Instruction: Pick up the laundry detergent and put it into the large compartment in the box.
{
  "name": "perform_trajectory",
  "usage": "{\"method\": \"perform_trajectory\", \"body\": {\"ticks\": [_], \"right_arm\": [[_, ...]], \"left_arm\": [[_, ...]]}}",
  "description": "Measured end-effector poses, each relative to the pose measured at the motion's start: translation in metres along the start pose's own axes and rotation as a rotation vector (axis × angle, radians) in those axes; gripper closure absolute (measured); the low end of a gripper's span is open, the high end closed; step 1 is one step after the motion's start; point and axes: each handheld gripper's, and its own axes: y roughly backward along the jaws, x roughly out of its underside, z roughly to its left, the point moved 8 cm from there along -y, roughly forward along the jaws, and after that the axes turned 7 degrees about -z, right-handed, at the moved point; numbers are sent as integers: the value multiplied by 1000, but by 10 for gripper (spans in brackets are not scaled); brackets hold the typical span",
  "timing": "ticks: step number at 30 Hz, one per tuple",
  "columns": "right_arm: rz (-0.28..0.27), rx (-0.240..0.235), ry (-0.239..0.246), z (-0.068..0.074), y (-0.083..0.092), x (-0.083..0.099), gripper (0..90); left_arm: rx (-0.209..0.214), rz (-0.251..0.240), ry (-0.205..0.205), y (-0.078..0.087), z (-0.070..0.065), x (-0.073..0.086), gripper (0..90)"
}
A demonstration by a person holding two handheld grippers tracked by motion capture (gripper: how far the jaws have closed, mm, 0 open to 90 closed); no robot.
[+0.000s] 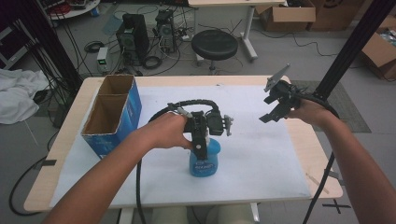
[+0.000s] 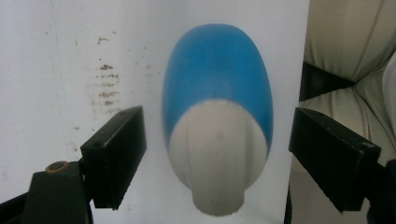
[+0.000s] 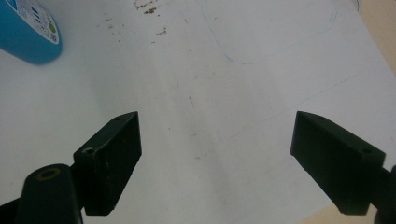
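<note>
A blue bottle (image 1: 204, 161) with a white cap stands upright near the front middle of the white sheet. My left gripper (image 1: 201, 148) hangs directly over it, pointing down. In the left gripper view the bottle (image 2: 217, 102) shows from above, its white cap (image 2: 217, 156) between the two wide-apart jaws, neither jaw touching it. My right gripper (image 1: 274, 112) is held above the sheet at the right, open, with nothing between its jaws. The right gripper view catches the bottle's base (image 3: 28, 32) at the upper left, far from that gripper (image 3: 217, 154).
An open blue cardboard box (image 1: 112, 114) with two compartments stands at the table's left. The white sheet (image 1: 261, 154) covers most of the wooden table. Beyond the far edge are a black stool (image 1: 214, 44), computer towers and cables.
</note>
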Motion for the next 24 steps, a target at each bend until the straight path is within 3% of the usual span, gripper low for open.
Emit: {"method": "perform_trajectory", "body": {"ticks": [24], "right_arm": [[-1,-14,12,3,-1,-1,163]], "left_arm": [[18,9,-3,-19,2,2,206]]}}
